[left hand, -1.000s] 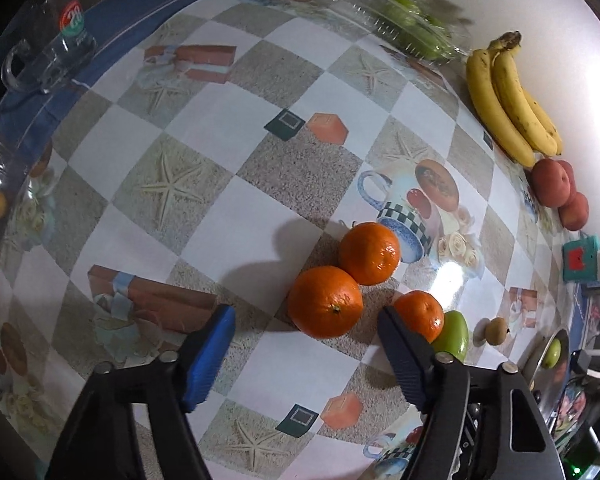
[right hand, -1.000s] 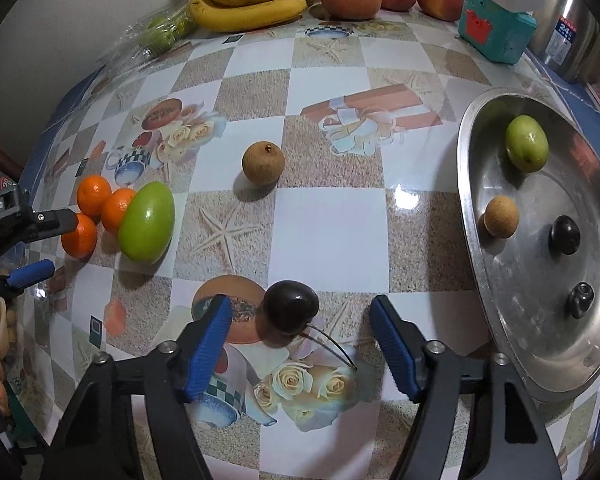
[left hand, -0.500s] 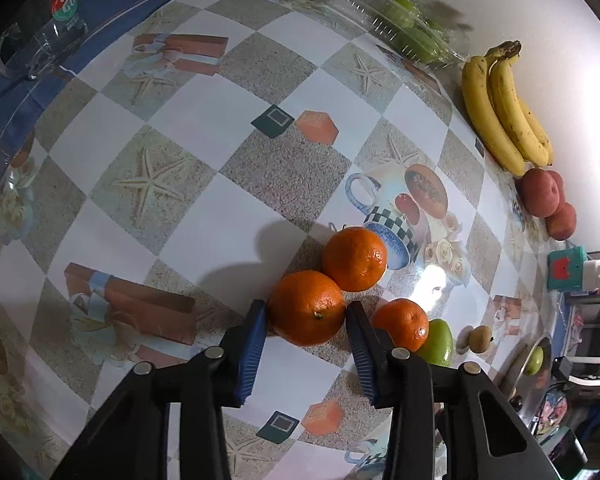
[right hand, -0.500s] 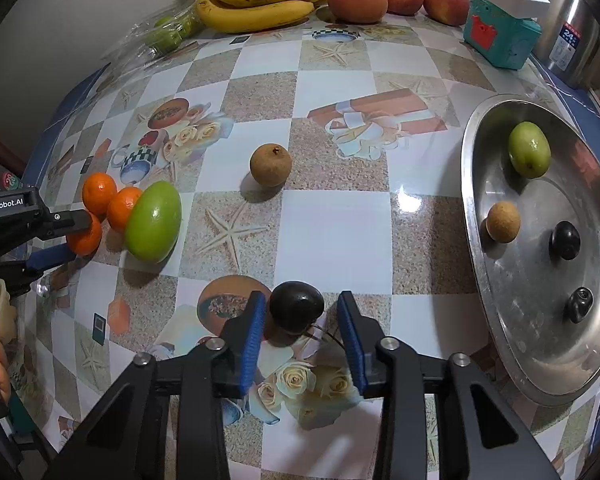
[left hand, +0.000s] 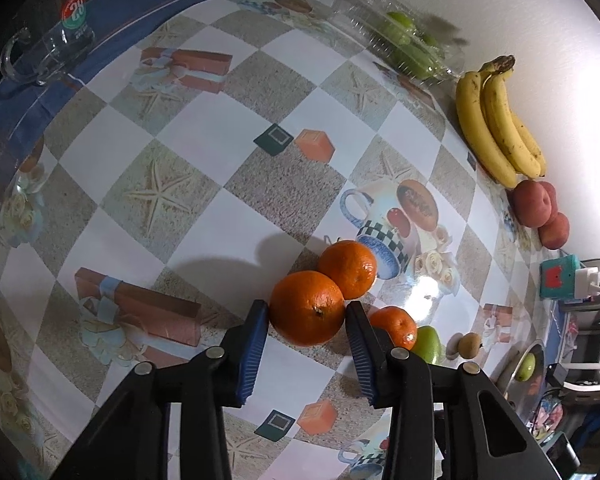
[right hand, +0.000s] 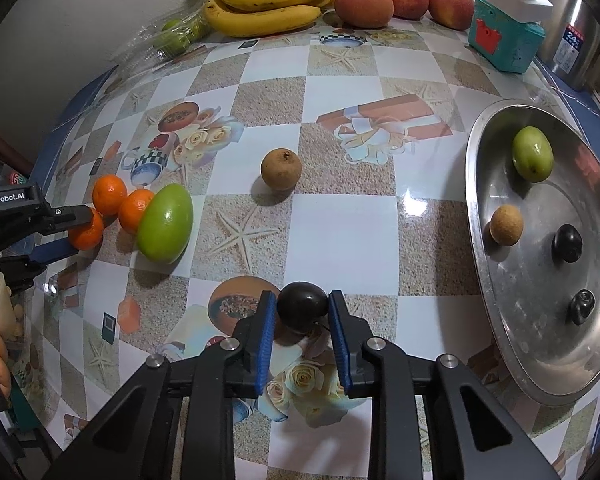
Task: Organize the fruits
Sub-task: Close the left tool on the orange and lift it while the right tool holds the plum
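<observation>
**Ana:** Left wrist view showed the left gripper (left hand: 306, 312) with its jaws drawn in from wide apart a second before, and both pads pressed on the flanks of the nearest orange (left hand: 307, 307). It sat on the bench (left hand: 204, 140), touching a second orange (left hand: 348, 269) at its 1 o'clock, with a smaller one (left hand: 394, 326) just beside it at 4 o'clock.

**Ben:** And the right side?

**Ana:** Same story. The right gripper (right hand: 302, 312) had just been closing, and its blue pads were clamped on the dark plum (right hand: 302, 307), which rested on the bench, its stem trailing toward 5 o'clock.

**Ben:** So both fruits went from merely framed to gripped.

**Ana:** Yes, though neither looked lifted. I'd judge the grasp step finished and the carry about to follow.

**Ben:** Where to?

**Ana:** Probably the steel tray (right hand: 484, 248) at 3 o'clock in the right wrist view; it held two dark plums (right hand: 567, 243) already, plus a green fruit (right hand: 532, 153) and a brown one (right hand: 506, 225).

**Ben:** Left over?

**Ana:** A brown fruit (right hand: 281, 169) and a green mango (right hand: 165, 228) waited on the bench.
</observation>
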{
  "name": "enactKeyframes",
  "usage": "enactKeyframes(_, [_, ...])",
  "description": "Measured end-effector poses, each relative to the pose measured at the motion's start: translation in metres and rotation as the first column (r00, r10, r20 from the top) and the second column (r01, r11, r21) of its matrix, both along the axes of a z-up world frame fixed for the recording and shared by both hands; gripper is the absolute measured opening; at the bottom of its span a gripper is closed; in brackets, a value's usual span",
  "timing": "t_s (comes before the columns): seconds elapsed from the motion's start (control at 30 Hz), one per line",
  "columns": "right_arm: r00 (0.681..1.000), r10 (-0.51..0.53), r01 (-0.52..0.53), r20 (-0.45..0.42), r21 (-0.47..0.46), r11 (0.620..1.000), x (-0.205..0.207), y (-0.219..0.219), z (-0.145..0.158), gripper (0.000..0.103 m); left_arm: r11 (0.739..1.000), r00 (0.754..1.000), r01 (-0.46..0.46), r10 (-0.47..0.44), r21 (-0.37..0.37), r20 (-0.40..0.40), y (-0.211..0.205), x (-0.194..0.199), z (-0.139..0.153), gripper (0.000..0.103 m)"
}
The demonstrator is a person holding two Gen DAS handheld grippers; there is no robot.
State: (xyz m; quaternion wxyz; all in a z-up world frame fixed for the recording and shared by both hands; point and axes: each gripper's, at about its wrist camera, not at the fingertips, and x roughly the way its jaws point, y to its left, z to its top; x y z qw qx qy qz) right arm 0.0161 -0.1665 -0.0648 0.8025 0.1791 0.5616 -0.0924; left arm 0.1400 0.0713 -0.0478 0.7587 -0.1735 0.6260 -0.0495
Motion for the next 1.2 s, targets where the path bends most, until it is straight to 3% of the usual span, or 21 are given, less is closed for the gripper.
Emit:
enactKeyframes(0.3, [1.000, -0.007, 0.007, 0.026, 0.024, 1.000, -0.004, -0.003, 0.007, 0.026, 1.000, 1.000, -0.002, 0.002, -0.015, 0.031, 0.001, -0.001, 0.012, 0.042])
enactKeyframes(0.53, [0.994, -0.038, 0.032, 0.101, 0.054, 0.998, -0.012, -0.011, 0.030, 0.026, 0.999, 0.998, -0.007, 0.010, -0.034, 0.069, 0.001, -0.006, 0.027, 0.042])
enactKeyframes(0.8, [0.987, -0.099, 0.092, 0.124, 0.061, 0.994, -0.018, -0.030, 0.038, 0.026, 0.999, 0.992, 0.015, -0.009, -0.051, 0.127, -0.006, -0.011, 0.046, 0.037])
enactKeyframes(1.2, [0.985, -0.136, 0.130, 0.103, 0.067, 0.989, -0.023, -0.040, 0.032, 0.026, 0.998, 0.997, -0.052, 0.054, -0.043, 0.057, 0.019, -0.005, 0.025, 0.042])
